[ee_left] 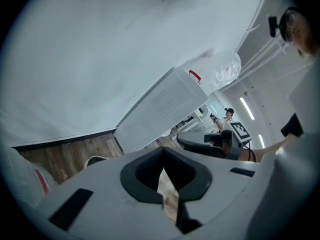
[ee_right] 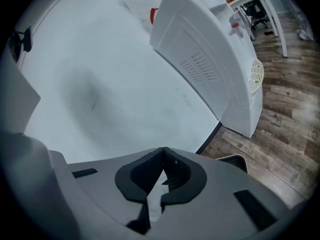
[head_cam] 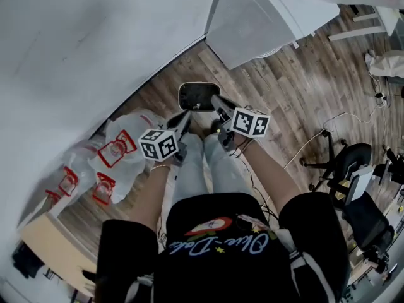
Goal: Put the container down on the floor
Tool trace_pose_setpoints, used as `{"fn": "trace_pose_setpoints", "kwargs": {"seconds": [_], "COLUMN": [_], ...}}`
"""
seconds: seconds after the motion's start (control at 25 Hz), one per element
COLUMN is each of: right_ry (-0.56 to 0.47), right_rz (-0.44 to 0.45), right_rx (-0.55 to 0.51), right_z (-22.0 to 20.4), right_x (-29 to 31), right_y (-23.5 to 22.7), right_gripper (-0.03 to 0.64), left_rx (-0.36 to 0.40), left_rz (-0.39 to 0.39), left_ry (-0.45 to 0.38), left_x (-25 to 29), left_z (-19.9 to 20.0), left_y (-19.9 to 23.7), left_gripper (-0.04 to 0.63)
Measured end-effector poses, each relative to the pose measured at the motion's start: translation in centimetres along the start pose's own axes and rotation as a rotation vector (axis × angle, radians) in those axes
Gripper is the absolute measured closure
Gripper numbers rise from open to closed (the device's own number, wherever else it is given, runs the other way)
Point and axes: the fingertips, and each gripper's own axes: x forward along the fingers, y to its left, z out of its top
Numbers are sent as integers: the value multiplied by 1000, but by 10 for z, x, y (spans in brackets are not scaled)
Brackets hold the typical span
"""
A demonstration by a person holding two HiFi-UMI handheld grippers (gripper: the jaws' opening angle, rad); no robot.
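The container (head_cam: 199, 96), a dark tub with a pale rim, stands on the wooden floor near the wall, in front of the person's feet. Its rim shows low in the left gripper view (ee_left: 95, 160) and in the right gripper view (ee_right: 234, 160). My left gripper (head_cam: 186, 116) hangs just left of the tub and nearer the person, clear of it. My right gripper (head_cam: 218, 103) hangs by its right edge. Both have their jaws shut together with nothing between them (ee_left: 162, 160) (ee_right: 163, 156). The right gripper's marker cube (ee_left: 239, 130) shows in the left gripper view.
A white wall runs along the left. A tall white appliance (head_cam: 252, 17) stands beyond the tub. Clear plastic bags with red print (head_cam: 113, 156) lie at the left, beside a cardboard box (head_cam: 50, 242). An office chair (head_cam: 353, 166) and floor cables (head_cam: 315, 137) are at the right.
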Motion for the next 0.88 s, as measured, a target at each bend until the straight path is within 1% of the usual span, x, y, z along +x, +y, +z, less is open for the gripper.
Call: {"fn": "trace_pose_setpoints", "kwargs": {"seconds": [0.12, 0.2, 0.4, 0.52, 0.64, 0.88], "right_ry": [-3, -17, -31, -48, -85, -112], "right_rz": [10, 34, 51, 68, 97, 102], "right_rx": [-42, -57, -100, -130, -182, -286], "right_z": [7, 12, 22, 31, 41, 51], "right_x": [-11, -17, -33, -43, -54, -81], "right_y": [18, 33, 61, 76, 91, 109], "right_gripper": [617, 617, 617, 618, 617, 618], "left_rx": [30, 57, 88, 147, 201, 268], "left_rz": [-14, -15, -7, -4, -17, -32], "left_ry": [-21, -34, -57, -58, -67, -107], "left_x": [-8, -16, -32, -40, -46, -58], "left_z": [15, 26, 47, 55, 64, 79], "left_y": [-18, -29, -51, -66, -83, -117], "left_gripper": [591, 591, 591, 591, 591, 591]}}
